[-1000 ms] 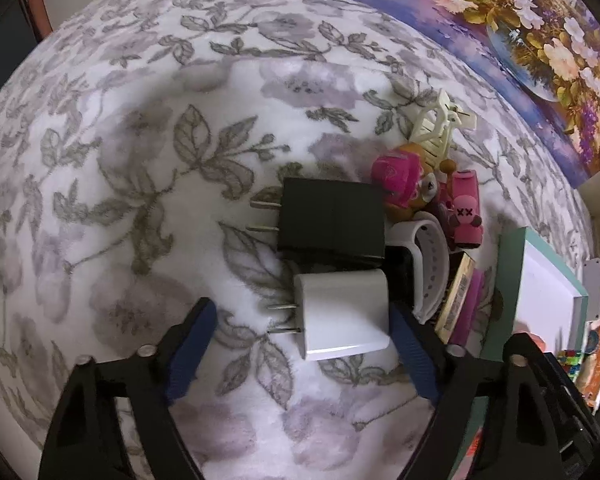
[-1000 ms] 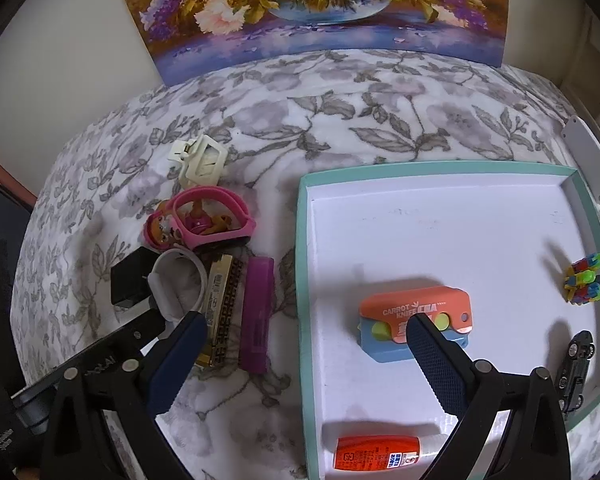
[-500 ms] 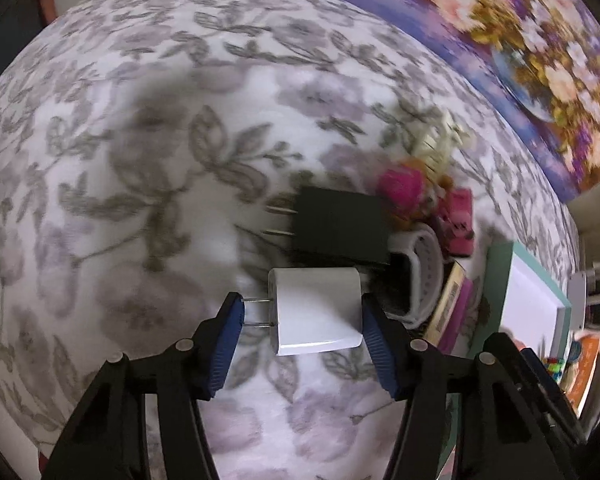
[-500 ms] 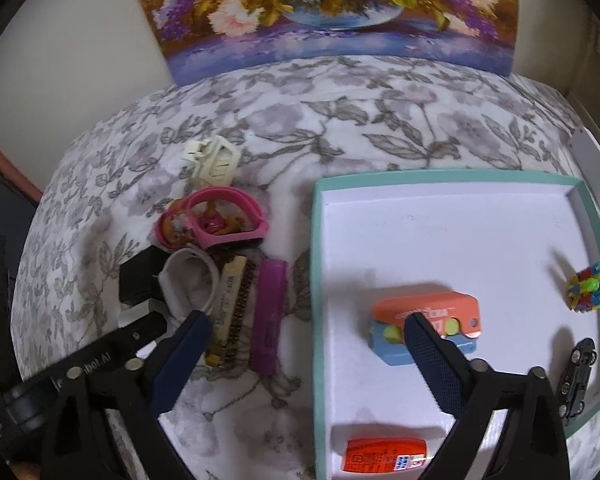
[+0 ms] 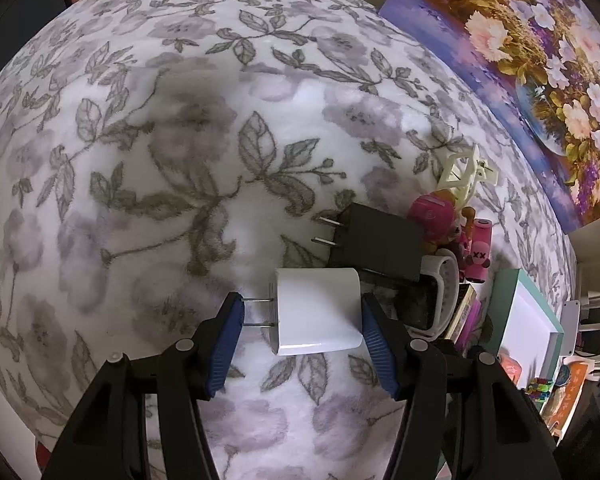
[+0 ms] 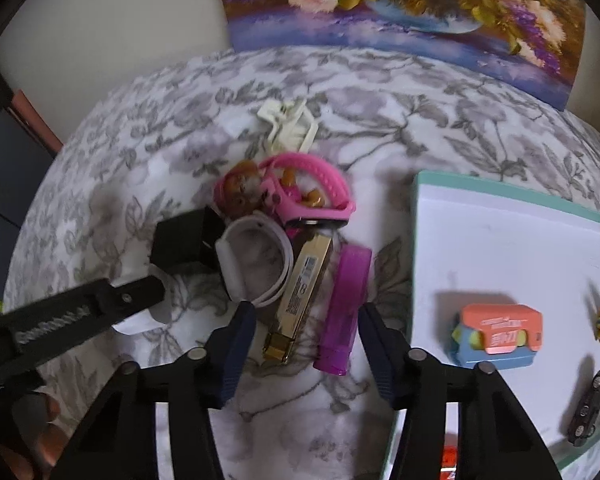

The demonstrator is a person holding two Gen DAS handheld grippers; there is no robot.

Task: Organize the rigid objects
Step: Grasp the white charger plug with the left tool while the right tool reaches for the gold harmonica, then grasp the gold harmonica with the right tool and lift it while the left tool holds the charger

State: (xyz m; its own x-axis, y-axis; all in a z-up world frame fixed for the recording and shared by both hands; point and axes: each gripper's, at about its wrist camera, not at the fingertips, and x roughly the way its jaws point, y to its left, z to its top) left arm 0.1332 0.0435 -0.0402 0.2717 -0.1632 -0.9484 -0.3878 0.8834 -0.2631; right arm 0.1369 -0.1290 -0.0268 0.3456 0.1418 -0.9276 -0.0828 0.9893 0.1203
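My left gripper (image 5: 302, 338) is shut on a white plug charger (image 5: 316, 312): one blue pad meets its prongs, the other its back end. A black charger (image 5: 376, 244) lies just beyond it. In the right wrist view my right gripper (image 6: 306, 340) hangs over the flowered cloth with its jaws closing. A gold bar-shaped box (image 6: 300, 300) and a purple tube (image 6: 344, 312) lie between the pads, which do not press on them. The left gripper's black arm (image 6: 80, 312) reaches in from the left.
A white watch band (image 6: 256, 264), a pink watch (image 6: 312, 196), a small toy figure and a cream hair clip (image 6: 288, 124) crowd behind the gold box. The teal tray (image 6: 414, 240) on the right holds an orange and blue box (image 6: 496, 334) and small items. A flower painting (image 6: 400, 4) leans at the back.
The left jaws closed onto the white charger and shifted it slightly away from the black one. The right gripper swung left from over the tray to the gold box and purple tube, jaws narrowing.
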